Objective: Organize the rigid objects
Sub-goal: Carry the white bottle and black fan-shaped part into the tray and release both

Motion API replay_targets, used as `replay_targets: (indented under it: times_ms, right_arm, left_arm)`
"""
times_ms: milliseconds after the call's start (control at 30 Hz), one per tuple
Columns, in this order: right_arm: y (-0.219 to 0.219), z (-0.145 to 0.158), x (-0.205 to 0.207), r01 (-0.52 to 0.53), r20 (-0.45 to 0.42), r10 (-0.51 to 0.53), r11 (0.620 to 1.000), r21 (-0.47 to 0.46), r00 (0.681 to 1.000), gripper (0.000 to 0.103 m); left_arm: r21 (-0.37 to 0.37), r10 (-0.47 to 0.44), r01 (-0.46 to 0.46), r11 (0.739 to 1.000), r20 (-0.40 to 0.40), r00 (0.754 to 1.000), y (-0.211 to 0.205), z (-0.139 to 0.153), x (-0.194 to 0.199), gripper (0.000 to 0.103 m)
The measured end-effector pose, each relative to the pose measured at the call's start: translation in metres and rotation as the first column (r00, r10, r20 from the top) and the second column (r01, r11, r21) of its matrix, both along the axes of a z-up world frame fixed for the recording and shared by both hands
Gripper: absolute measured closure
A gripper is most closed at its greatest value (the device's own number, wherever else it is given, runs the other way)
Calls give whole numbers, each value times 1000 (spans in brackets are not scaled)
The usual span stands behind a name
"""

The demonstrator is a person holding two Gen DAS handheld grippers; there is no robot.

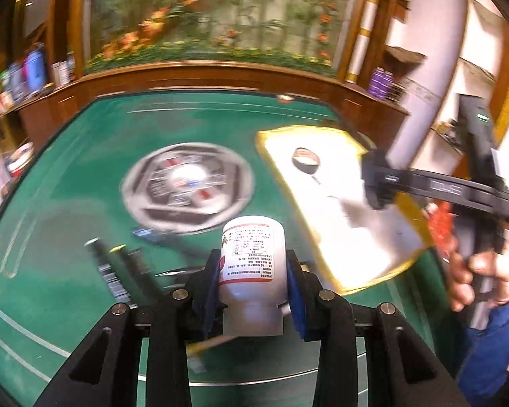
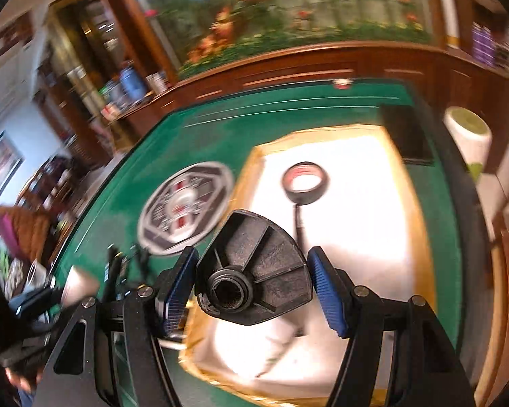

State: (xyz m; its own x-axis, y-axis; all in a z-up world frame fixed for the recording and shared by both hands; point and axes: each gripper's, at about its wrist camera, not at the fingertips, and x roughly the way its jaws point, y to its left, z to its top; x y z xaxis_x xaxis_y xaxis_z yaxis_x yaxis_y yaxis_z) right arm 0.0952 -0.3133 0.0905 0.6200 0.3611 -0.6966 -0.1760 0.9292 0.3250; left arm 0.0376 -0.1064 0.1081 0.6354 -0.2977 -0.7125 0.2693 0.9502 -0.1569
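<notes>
Presently a white bottle [image 1: 252,271] with a red-bordered label is clasped between the blue pads of the left tongs [image 1: 253,281], carried above the counter [image 1: 85,156] with its cap toward the camera and its long axis running forward along the fingers. A black fan-shaped plastic part [image 2: 254,271] with a threaded collar is gripped across its width by the right tongs [image 2: 254,286], likewise lifted clear of the green surface. The coming move is judged to turn on the white tray with a gold rim [image 2: 349,237], which lies ahead of and below the right tongs and off to the right of the left tongs; the right hand is judged the nearer of the two to it. On that tray a roll of black tape [image 2: 305,181] and a slim dark tool [image 2: 299,220] are already laid toward its far end, so the near part is left bare for what is being carried. Dense small print is seen on the bottle's label, but it is too small and blurred to be read, and no brand can be made out. Toward the middle of the counter a round grey hexagon-patterned panel [image 1: 188,186] is set into the surface, and several dark pen-like sticks [image 1: 118,264] lie near the near-left edge. Both views are smeared by motion.
</notes>
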Motion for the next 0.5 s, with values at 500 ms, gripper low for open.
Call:
replay_targets:
  times_ms: [500]
  right_arm:
    - [-54,-37,40,163,-142,-158,986,29,977,37]
  left_arm:
    - [13,-257,261,965,-115,959,-149,-29,28,66]
